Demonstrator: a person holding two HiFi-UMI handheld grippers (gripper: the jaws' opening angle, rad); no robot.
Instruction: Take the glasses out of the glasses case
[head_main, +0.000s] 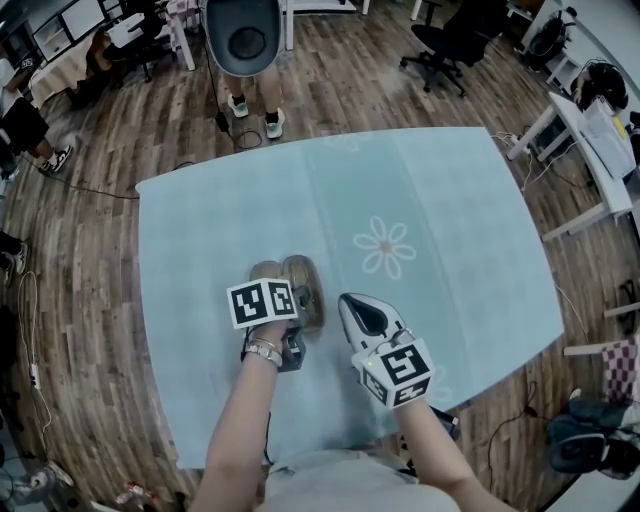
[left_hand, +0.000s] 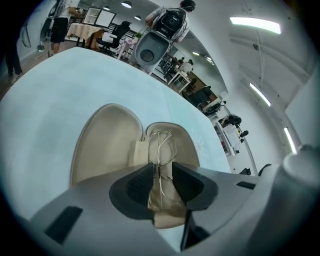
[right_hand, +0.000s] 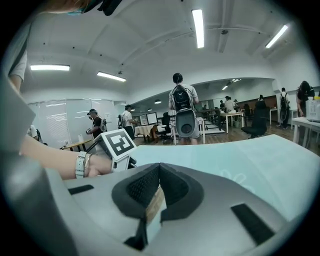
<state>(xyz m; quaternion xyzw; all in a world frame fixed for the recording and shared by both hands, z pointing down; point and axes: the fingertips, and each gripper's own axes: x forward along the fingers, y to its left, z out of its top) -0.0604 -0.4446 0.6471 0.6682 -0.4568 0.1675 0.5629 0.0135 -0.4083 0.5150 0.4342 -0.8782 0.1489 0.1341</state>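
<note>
– At the left of the table (head_main: 450, 220), what is noted?
– Left gripper (left_hand: 162, 172), tilted down over the open case (left_hand: 107, 145). Its jaws stand wide apart, one on each side of the glasses (left_hand: 161, 149). The pads do not press on the wire frame, so nothing is gripped.
– Why so placed?
– Judged: lined up to close on the folded frame near its middle (a grip nearer one end would likely tip it).
– Where do the glasses lie?
– Inside the case, folded, in its right-hand half as the left gripper view shows it. The left-hand half is bare lining. The case lies flat on the cloth with both halves spread, which leaves the frame reachable from above.
– Further right?
– Right gripper (right_hand: 159, 167), just beside the case's right side in the head view. Its jaws are closed tip to tip. A beige strip shows in the gap behind the tips. I take it for the case's rim, but whether it is pinched cannot be confirmed.
– Purpose?
– Judged: steadying the case so it does not lift or slide with the frame.
– Task status?
– Glasses not yet out. Closing the left jaws is the step outstanding.
</note>
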